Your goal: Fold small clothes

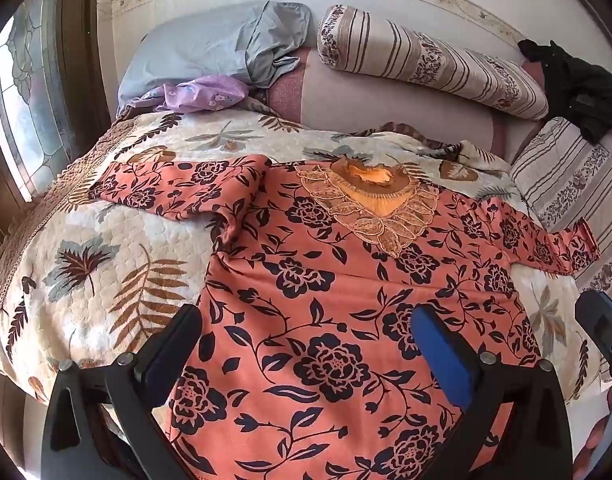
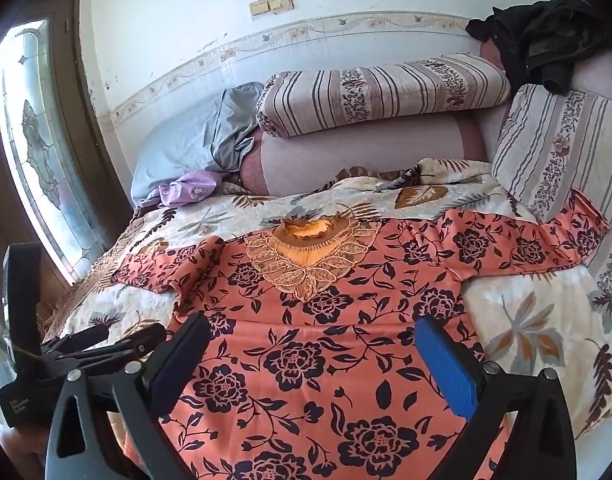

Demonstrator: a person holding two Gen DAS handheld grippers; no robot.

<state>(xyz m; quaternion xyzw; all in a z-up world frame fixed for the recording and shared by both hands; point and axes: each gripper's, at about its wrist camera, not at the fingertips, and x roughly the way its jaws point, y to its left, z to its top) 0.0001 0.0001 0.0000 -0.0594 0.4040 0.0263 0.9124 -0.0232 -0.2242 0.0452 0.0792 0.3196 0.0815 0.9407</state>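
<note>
An orange top with dark flower print [image 1: 325, 300] lies flat, front up, on the leaf-patterned quilt [image 1: 106, 248], both sleeves spread out and its lace collar [image 1: 369, 204] at the far end. My left gripper [image 1: 306, 320] is open and empty, hovering over the lower body of the top. My right gripper [image 2: 311, 332] is also open and empty above the same part of the top [image 2: 325, 320]. The left gripper also shows at the left edge of the right wrist view [image 2: 86, 352]; the right one shows at the right edge of the left wrist view [image 1: 601, 328].
Striped bolster cushions [image 1: 425, 60] and a grey pillow [image 1: 210, 48] line the far side. A lilac cloth [image 1: 202, 94] lies by the pillow. A black garment [image 2: 545, 40] sits on the cushions at the back right. A glass door [image 2: 38, 160] stands on the left.
</note>
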